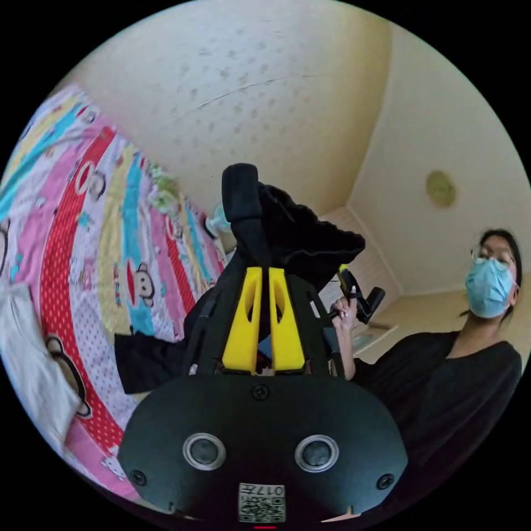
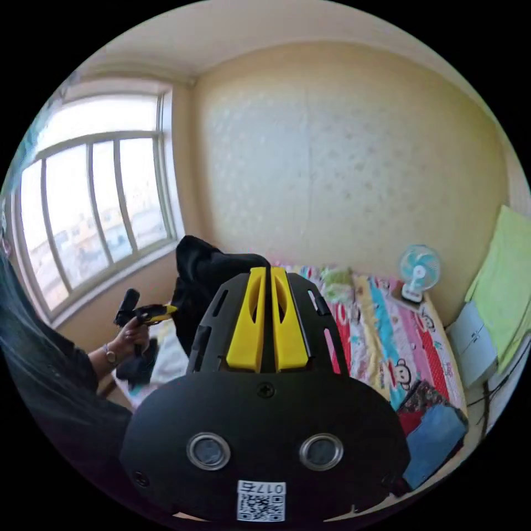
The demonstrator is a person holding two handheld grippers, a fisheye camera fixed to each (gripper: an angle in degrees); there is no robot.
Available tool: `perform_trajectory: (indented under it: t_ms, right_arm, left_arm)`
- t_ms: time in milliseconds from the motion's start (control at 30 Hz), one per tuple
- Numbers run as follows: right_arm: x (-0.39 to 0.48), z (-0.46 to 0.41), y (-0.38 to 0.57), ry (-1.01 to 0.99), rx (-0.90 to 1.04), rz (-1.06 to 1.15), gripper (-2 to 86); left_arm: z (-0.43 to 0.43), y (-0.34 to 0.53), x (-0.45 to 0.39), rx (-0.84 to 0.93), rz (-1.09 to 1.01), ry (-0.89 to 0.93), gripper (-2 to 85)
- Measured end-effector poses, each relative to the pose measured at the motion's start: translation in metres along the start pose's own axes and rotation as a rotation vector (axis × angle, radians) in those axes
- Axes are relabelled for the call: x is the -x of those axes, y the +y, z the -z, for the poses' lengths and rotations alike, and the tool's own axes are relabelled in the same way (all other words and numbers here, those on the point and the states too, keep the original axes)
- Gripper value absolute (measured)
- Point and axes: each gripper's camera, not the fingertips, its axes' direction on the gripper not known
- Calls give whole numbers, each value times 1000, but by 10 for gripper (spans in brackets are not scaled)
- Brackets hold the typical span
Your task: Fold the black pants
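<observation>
Black pants [image 1: 298, 238] hang from my left gripper [image 1: 264, 272], lifted above the bed; in the left gripper view the cloth bunches past the jaw tips and a dark band rises straight beyond them. How far the garment drops I cannot judge, since the gripper body hides what lies behind it, though a dark flap of the same cloth lies on the bedsheet [image 1: 83, 232] beside the housing. The fabric is soft, matte and thick, with a ragged, rumpled outline.

The left gripper's yellow jaws stand almost together, a thin dark strip of cloth between them; I take them as clamped on the pants. In the right gripper view my right gripper [image 2: 265, 272] shows the same narrow slit between its yellow jaws, with black fabric [image 2: 204, 271] piled just behind the tips. Whether that cloth is actually caught between the jaws, I cannot tell; the tips mask the contact.

Each view also catches the other gripper at a distance, held in a hand [image 1: 344, 310], small and hard to make out.

The bedsheet is cotton-like, printed with bright stripes and cartoon monkeys. A white cloth [image 1: 27, 354] lies blurred at the rim of the left gripper view. In the right gripper view a small fan [image 2: 417, 271] stands at the far bed edge and folded clothes [image 2: 431, 420] are cut off at the rim.
</observation>
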Motion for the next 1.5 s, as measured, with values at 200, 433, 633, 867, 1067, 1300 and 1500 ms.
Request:
perform_trajectory:
  t_ms: [200,433,633,867,1067,1300,1500]
  right_arm:
    - [7,138,-84,-18,-419,8,18]
    - [-27,137,-200,-81,-487,37,21]
    - [-152,-81,-322,-43,-17,-206,23]
    - [-360,-346,-181,7,611,-715,25]
    - [-424,-391,92,-161,985,-931,29]
    - [-470,-347,228,-257,1028,-1129,59]
    - [-483,-347,253,-510,1092,-1135,138]
  left_arm:
    - [69,-34,-186,-276,-421,112,0]
    - [92,-66,-273,-431,-637,44,-1]
    - [29,-189,-190,-356,-441,-393,9]
    - [-9,-235,105,-97,66,-775,35]
    - [-28,-3,329,292,326,-779,53]
    - [-125,191,411,662,537,-472,84]
    - [-157,216,393,715,515,-450,90]
